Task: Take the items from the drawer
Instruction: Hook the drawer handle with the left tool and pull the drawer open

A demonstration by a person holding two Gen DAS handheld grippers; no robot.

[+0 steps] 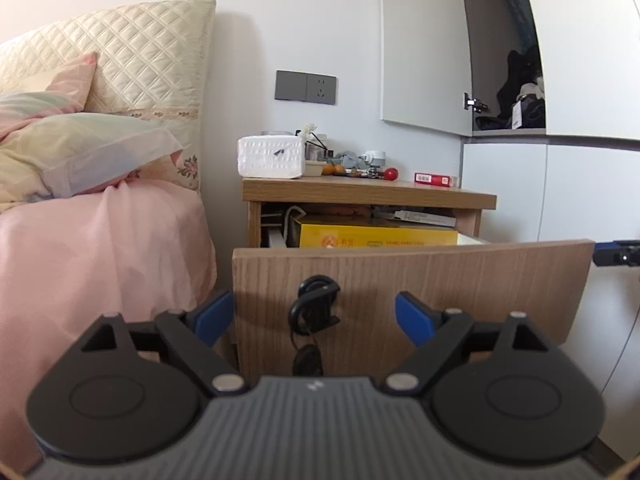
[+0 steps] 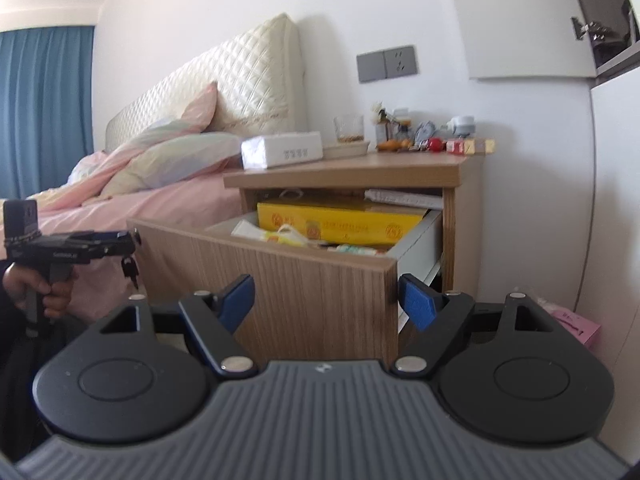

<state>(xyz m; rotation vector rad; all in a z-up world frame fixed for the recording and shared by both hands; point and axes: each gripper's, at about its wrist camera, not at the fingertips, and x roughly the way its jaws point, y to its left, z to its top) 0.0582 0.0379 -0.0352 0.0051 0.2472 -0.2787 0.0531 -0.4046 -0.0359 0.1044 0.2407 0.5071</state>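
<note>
Two views show me a bedroom: a wooden nightstand [image 2: 344, 170] beside a pink bed [image 1: 100, 240], its drawer [image 2: 280, 280] pulled out with a yellow box [image 2: 340, 220] inside. My left gripper [image 1: 314, 316] and right gripper [image 2: 326, 300] both gape wide at the drawer front, holding nothing.

A bedroom in someone's home, seen from beside the bed.

A quilted cream headboard [image 2: 224, 80] is standing against the white wall, with pastel pillows [image 1: 76, 152] and a pink sheet [image 1: 100, 248] lying rumpled on the bed. A wooden nightstand [image 2: 344, 172] is sitting just beside it, carrying a tissue box [image 1: 270, 157] at its left edge, a glass [image 2: 349, 129] and small clutter along the back. Blue curtains [image 2: 44, 108] are hanging at the far side, and a wardrobe door [image 1: 424, 48] is standing ajar.
</note>
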